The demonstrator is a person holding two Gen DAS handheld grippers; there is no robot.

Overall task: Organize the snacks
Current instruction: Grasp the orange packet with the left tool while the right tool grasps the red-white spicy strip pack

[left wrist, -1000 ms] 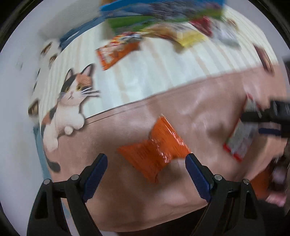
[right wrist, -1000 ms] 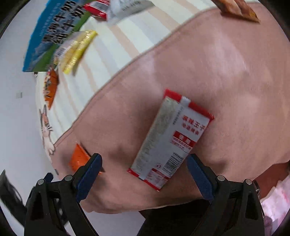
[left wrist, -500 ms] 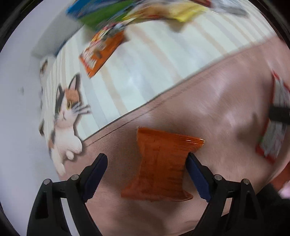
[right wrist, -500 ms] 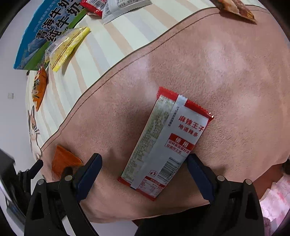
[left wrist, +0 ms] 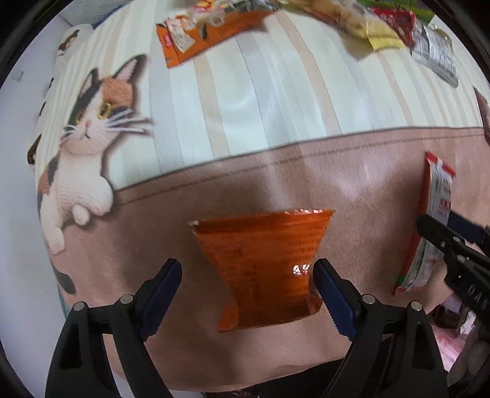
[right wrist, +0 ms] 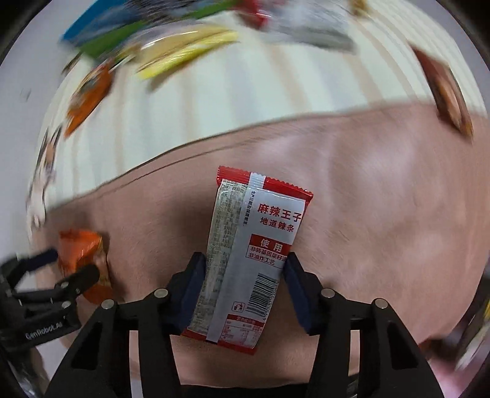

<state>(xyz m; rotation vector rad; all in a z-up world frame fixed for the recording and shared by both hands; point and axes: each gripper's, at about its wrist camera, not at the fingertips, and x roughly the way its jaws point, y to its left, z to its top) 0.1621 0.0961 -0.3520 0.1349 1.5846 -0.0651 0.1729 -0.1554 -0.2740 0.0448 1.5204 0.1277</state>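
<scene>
An orange snack packet (left wrist: 263, 269) lies flat on the pink-brown blanket (left wrist: 352, 171). My left gripper (left wrist: 245, 281) points down over it, open, with the packet between the fingers. The right pad is at the packet's edge and the left pad stands clear of it. A red-and-silver snack packet (right wrist: 254, 245) lies on the same blanket. My right gripper (right wrist: 243, 275) is closing on it, both pads against its long sides. In the left wrist view the right gripper (left wrist: 453, 245) shows over that red-and-silver packet (left wrist: 435, 214). The right wrist view shows the left gripper (right wrist: 61, 278) at the orange packet (right wrist: 82, 254).
The blanket's far half is cream-striped with a calico cat picture (left wrist: 82, 147). Along its far edge lie an orange pack (left wrist: 208, 27), a yellow pack (left wrist: 367, 27), a silver pack (left wrist: 435, 55) and a blue-green box (right wrist: 122, 30). A brown pack (right wrist: 444, 91) lies at the right.
My left gripper has come down closer over the orange packet, which now sits squarely between its fingers. My right gripper's jaws have closed in from wide apart onto the red-and-silver packet.
</scene>
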